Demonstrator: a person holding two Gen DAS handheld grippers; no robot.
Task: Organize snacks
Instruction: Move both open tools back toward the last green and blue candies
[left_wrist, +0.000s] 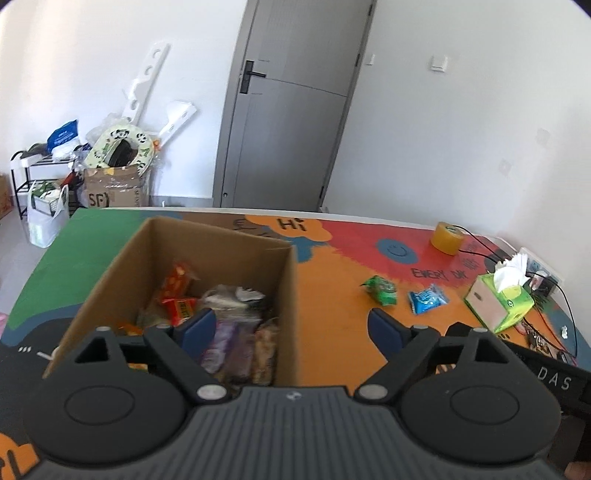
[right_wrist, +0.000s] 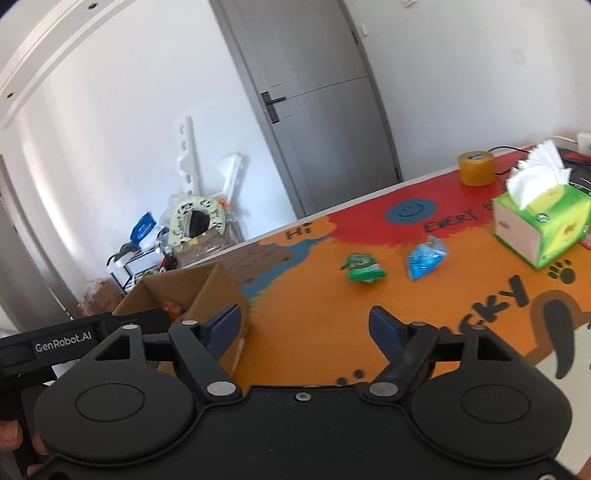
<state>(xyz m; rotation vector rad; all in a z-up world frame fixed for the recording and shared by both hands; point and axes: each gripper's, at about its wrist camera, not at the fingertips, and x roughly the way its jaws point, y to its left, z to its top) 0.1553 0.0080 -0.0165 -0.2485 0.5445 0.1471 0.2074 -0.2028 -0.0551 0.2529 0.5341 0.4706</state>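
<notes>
Two snack packets are lying loose on the table mat right of the cardboard box (left_wrist: 184, 280): a green packet (right_wrist: 362, 267) and, farther from the box, a blue packet (right_wrist: 424, 257). Both grippers are hovering empty, jaws spread wide. The right gripper (right_wrist: 306, 326) is sitting nearer; the green packet lies ahead, slightly right of its fingers, while the left gripper (left_wrist: 291, 326) is straddling the box's right wall.

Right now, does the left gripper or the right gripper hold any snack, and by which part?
Nothing is held. The left gripper is open above the cardboard box, and the right gripper is open too. The green packet and blue packet lie on the table.
</notes>
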